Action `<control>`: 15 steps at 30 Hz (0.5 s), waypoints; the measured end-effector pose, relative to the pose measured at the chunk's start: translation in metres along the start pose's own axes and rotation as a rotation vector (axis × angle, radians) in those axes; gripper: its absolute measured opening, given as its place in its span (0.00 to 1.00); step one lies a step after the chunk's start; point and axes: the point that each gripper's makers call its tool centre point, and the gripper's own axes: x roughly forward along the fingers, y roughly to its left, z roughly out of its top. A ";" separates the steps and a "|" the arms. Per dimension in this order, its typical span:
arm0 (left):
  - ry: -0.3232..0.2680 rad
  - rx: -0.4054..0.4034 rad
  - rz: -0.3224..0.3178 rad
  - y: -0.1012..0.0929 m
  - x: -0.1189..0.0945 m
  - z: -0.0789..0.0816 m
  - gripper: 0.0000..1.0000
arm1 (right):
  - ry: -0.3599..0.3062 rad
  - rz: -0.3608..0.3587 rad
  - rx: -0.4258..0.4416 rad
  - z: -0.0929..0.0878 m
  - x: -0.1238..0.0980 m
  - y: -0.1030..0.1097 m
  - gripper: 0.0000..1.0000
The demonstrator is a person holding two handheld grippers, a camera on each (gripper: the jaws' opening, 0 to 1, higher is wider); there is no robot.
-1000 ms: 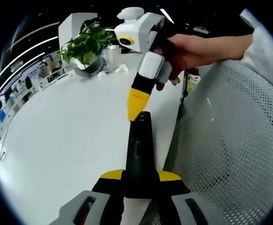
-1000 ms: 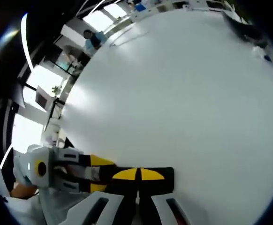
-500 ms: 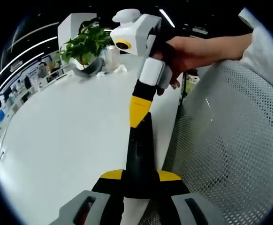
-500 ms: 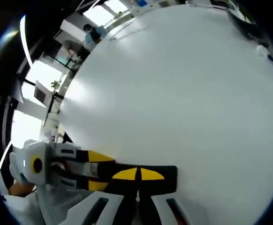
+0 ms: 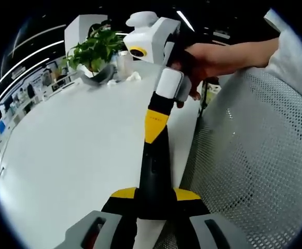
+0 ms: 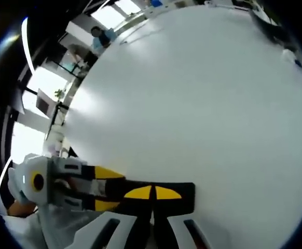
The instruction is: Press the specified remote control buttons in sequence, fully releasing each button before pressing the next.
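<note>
A black remote control (image 5: 154, 179) sticks forward out of my left gripper (image 5: 155, 195), whose yellow-tipped jaws are shut on its near end, above the white table's (image 5: 73, 150) right edge. My right gripper (image 5: 153, 133), held by a hand (image 5: 213, 54), comes down from above with its jaws shut together. Its yellow tip rests on the far part of the remote's top face. In the right gripper view the shut yellow tips (image 6: 152, 193) lie on the black remote (image 6: 184, 191), and the left gripper (image 6: 105, 189) holds the remote from the left.
A potted plant (image 5: 95, 47) and small white items stand at the table's far end. A grey mesh chair (image 5: 255, 155) is close on the right of the table edge. A person (image 6: 101, 36) stands far off, beyond the wide white tabletop (image 6: 203, 104).
The right gripper's yellow tip has come from the remote's far end a little nearer along its top face. The left gripper and the remote have stayed still.
</note>
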 end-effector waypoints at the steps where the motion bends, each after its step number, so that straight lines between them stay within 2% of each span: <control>1: 0.000 0.000 0.000 0.000 0.000 0.000 0.24 | -0.001 0.000 0.000 0.000 0.000 0.000 0.00; 15: -0.002 -0.001 0.000 0.000 0.001 0.000 0.24 | -0.012 -0.018 -0.036 0.001 0.001 0.000 0.00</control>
